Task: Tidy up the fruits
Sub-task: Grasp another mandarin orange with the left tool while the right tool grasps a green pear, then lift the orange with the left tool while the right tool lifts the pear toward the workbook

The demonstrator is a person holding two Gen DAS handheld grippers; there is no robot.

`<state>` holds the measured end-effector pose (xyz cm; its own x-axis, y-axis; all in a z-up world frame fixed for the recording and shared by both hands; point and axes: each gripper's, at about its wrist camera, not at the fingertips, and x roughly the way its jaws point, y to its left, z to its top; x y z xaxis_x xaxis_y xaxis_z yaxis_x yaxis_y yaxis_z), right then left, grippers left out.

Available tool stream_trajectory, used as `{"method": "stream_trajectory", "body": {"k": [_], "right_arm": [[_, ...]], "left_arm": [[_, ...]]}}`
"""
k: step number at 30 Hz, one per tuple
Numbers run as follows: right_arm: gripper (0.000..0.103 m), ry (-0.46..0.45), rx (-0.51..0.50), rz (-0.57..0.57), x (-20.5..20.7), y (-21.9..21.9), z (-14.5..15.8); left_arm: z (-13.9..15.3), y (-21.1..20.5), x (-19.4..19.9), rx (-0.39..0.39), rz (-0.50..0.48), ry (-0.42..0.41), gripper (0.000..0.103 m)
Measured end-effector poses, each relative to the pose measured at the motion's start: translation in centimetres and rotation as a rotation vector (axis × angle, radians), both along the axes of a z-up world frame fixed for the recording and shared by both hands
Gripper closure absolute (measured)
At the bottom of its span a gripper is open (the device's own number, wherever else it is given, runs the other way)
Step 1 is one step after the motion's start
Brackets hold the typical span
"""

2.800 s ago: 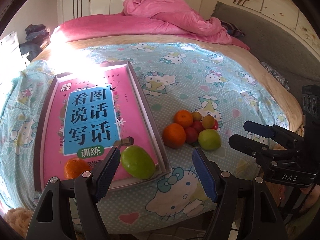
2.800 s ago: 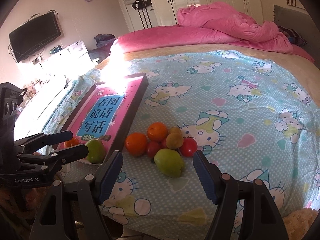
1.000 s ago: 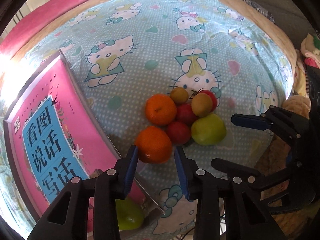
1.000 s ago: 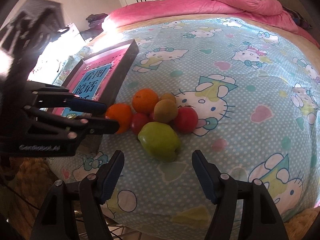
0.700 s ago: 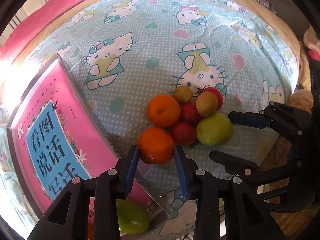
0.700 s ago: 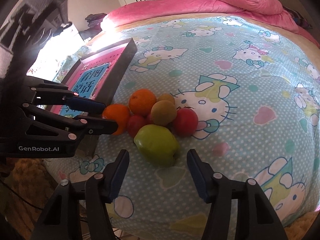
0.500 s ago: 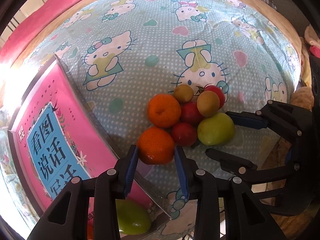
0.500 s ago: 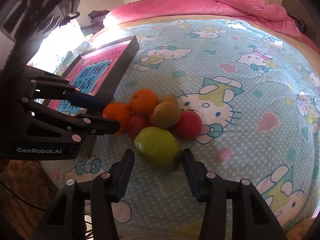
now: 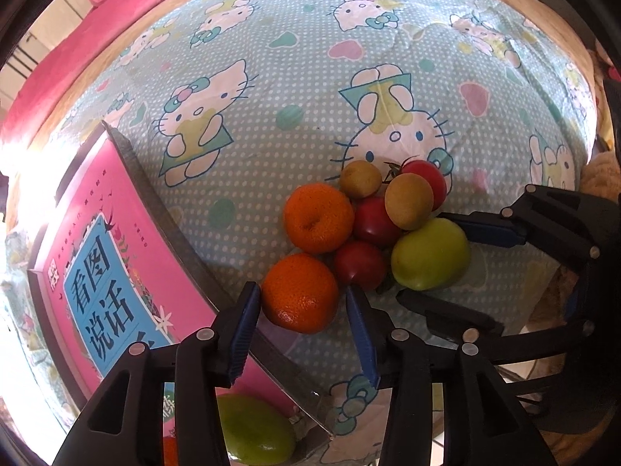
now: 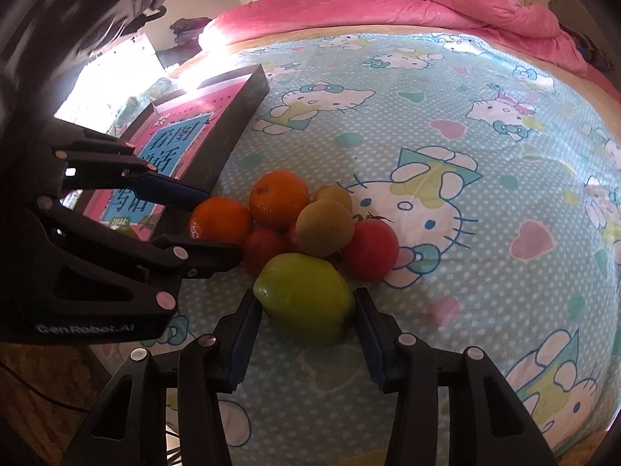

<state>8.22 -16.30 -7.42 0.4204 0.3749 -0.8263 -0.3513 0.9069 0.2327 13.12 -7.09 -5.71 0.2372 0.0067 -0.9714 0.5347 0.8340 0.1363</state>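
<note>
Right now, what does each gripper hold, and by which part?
The right gripper, just closed, grips the green apple by its opposite sides. The left gripper, just opened, only straddles the orange.

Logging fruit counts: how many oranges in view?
3: one between the left gripper fingers, one just behind it in the pile, one barely visible in the tray.

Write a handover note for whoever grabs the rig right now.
Left gripper: open around the near round orange, jaws just opening, no grip.
Right gripper: jaws just closed, shut on the large green fruit on the bedsheet.
Done: a smaller green fruit lies in the dark rectangular tray.
Left: those two, the second orange, three red tomatoes, two brownish fruits.
</note>
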Motion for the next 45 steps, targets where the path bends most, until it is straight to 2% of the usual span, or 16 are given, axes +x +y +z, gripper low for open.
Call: {"method": "stream_trajectory", "body": {"k": [5,11,18,26,45], "right_arm": [[0.055,0.034,0.073,-0.025,0.0,-1.1,0.2],[0.055,0.066,0.139,-0.051,-0.5,-2.4,0.5],[0.055,0.043,0.129,-0.038,-1.1,-2.3,1.2],[0.055,0.035,0.125,0.009,-2.1,-1.4,1.7],[0.055,-0.071,0.156,0.077,-3.4,-0.1,3.9]], "left_arm": [[0.1,0.0,-0.4,0.003,0.013,-0.034,0.060],[1.1,1.4,-1.5,-0.124,0.096,-0.043,0.061],[2.5,3.3,-3.5,-0.283,0.189,-0.053,0.061],[4.2,5.6,-5.4,-0.361,0.243,-0.081,0.061],[5.6,7.6,-5.9,-0.405,0.290,-0.116,0.061]]}}
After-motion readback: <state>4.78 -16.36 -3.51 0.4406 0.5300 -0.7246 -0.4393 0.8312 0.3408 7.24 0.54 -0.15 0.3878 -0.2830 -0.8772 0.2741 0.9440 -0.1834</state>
